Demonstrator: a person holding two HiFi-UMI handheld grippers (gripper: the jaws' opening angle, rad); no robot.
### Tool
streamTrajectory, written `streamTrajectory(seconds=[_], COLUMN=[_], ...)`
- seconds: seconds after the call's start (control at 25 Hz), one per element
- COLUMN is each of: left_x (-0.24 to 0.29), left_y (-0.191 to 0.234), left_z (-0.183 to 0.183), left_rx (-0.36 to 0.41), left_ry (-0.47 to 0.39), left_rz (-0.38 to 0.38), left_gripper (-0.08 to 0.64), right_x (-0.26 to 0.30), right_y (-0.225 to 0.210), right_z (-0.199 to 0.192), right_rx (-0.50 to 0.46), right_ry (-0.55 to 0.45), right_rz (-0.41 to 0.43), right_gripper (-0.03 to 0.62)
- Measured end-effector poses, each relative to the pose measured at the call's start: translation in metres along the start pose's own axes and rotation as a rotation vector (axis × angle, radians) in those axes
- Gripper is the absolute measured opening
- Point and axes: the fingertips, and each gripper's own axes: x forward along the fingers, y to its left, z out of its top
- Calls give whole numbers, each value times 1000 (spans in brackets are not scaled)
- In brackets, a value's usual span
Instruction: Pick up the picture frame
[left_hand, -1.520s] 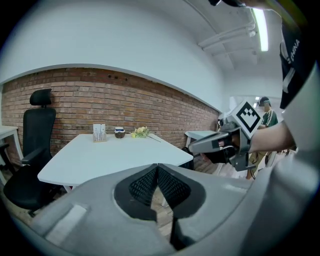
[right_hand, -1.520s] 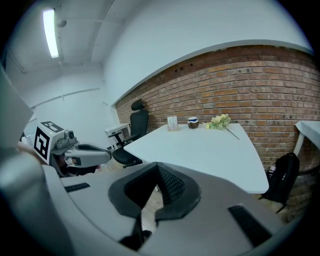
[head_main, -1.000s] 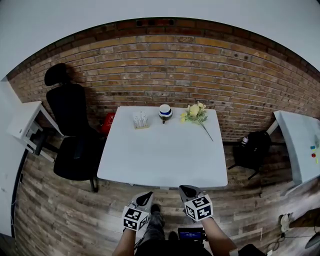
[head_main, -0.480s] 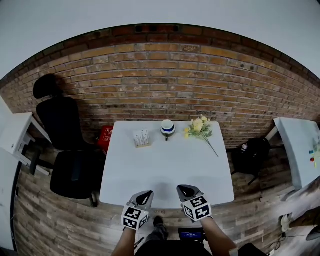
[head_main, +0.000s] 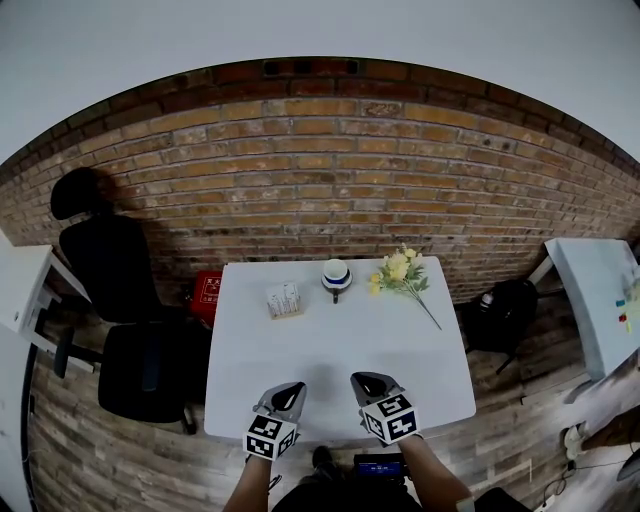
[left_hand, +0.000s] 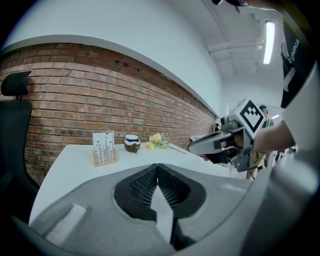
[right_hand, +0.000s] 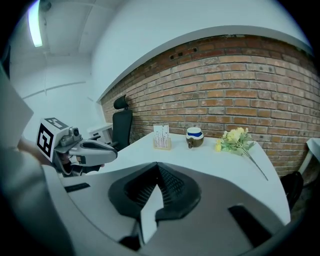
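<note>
A small picture frame (head_main: 284, 299) with a wooden base stands upright at the far left of the white table (head_main: 300, 370); it also shows as the picture frame (left_hand: 103, 148) and picture frame (right_hand: 161, 136) in the gripper views. My left gripper (head_main: 291, 389) and right gripper (head_main: 362, 380) hover side by side over the table's near edge, both shut and empty, well short of the frame. Each gripper view shows the jaws (left_hand: 157, 166) (right_hand: 158, 165) pressed together with nothing between them.
A blue-banded cup (head_main: 336, 275) and a bunch of yellow flowers (head_main: 401, 271) sit at the table's far edge by the brick wall. A black office chair (head_main: 125, 330) stands left of the table, a black bag (head_main: 505, 312) to the right, a red box (head_main: 208, 291) behind.
Both grippers have moved forward from over the floor to above the table's near edge, and the table and frame have drawn nearer. The jaws stayed shut.
</note>
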Motion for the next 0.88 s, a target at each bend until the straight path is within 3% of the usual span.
streamTrajectory(seconds=[0.4, 0.88], left_x=[13, 23], left_y=[10, 2], left_z=[5, 25], left_rx=[-33, -13], left_ry=[3, -10], left_rz=[35, 89], left_gripper=[12, 12], right_x=[14, 12], right_y=[-11, -27], right_z=[7, 19], right_rx=[-4, -5], right_ry=[16, -3], right_rz=[29, 80], right_gripper=[9, 9])
